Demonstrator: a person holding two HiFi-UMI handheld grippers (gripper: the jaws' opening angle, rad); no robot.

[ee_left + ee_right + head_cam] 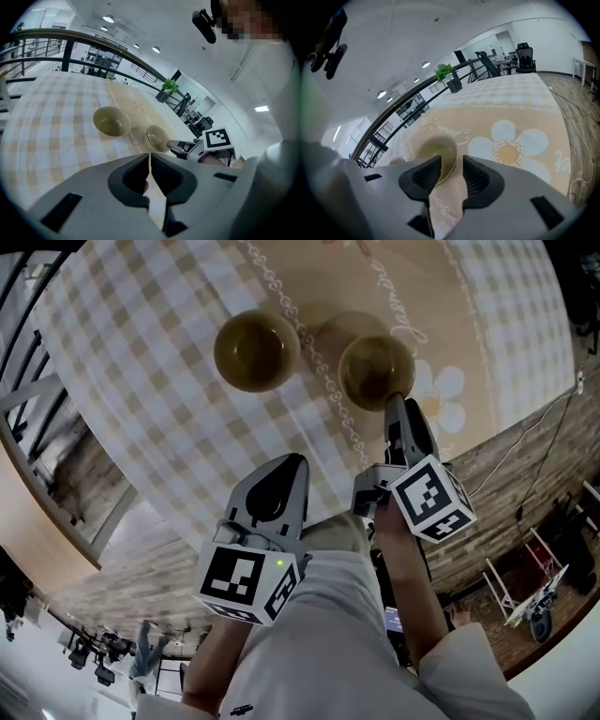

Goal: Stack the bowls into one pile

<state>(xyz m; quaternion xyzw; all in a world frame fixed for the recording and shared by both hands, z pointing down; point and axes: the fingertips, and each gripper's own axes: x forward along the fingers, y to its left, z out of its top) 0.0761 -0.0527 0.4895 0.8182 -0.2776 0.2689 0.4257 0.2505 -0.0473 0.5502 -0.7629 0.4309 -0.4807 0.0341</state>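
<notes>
Head view shows two olive bowls standing apart on the checked tablecloth point(141, 343): the left bowl point(257, 350) and the right bowl point(376, 371). The right gripper point(451, 165), jaws spread, hangs just at the right bowl's near rim without pinching it. The left gripper point(150, 159) is pressed together on nothing. Both bowls look stiff, glazed, probably slippery and breakable, so pinch across the rim wall.

Left bowl point(256, 350): is set on the table point(141, 343), to the left of the right bowl and apart from it.
Right bowl point(376, 371): is set on the table, with the printed flower point(441, 395) just to its right.
Right gripper point(397, 401): is held at the right bowl's near rim.
Left gripper point(292, 463): is held left of the right gripper, nearer the person, well short of the left bowl.
</notes>
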